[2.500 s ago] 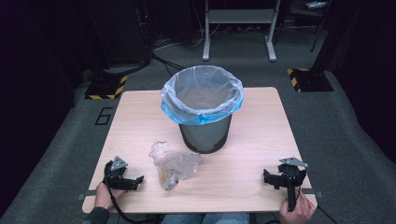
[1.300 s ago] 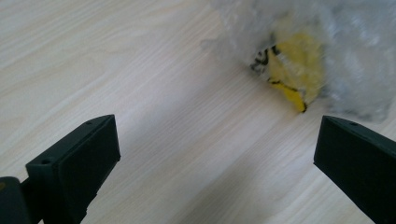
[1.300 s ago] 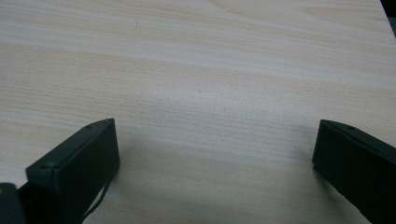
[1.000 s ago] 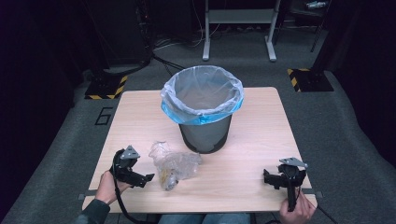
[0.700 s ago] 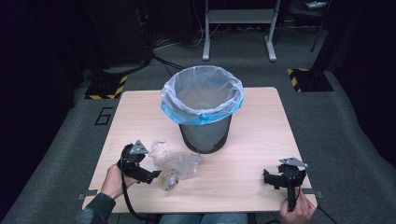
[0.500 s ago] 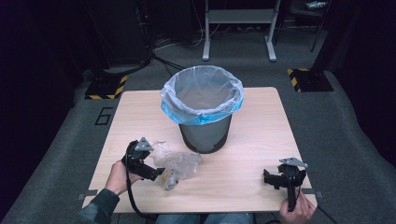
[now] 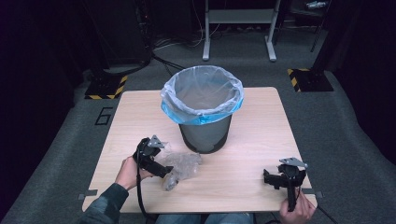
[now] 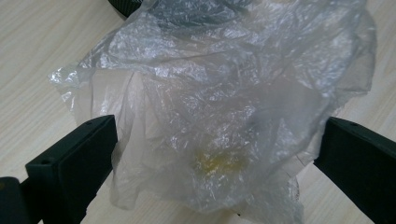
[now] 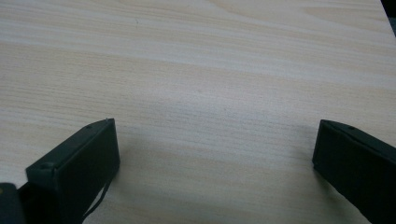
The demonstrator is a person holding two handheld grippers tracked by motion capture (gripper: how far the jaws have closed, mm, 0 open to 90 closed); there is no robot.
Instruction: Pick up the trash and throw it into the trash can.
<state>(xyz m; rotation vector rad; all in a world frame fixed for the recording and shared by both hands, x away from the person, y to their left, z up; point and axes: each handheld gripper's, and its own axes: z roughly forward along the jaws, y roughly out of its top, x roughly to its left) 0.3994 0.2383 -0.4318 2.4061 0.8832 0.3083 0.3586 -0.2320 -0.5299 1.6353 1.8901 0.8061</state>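
Left gripper slid up, jaws wide around the crinkly clear plastic bag; right gripper gapes over bare wood.

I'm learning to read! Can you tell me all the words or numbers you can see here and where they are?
"6" – a black number painted on the grey floor left of the table.
Nothing to read on the bin, the plastic bag or the grippers.
The yellow-and-black stripes on the floor are just a pattern, not words.
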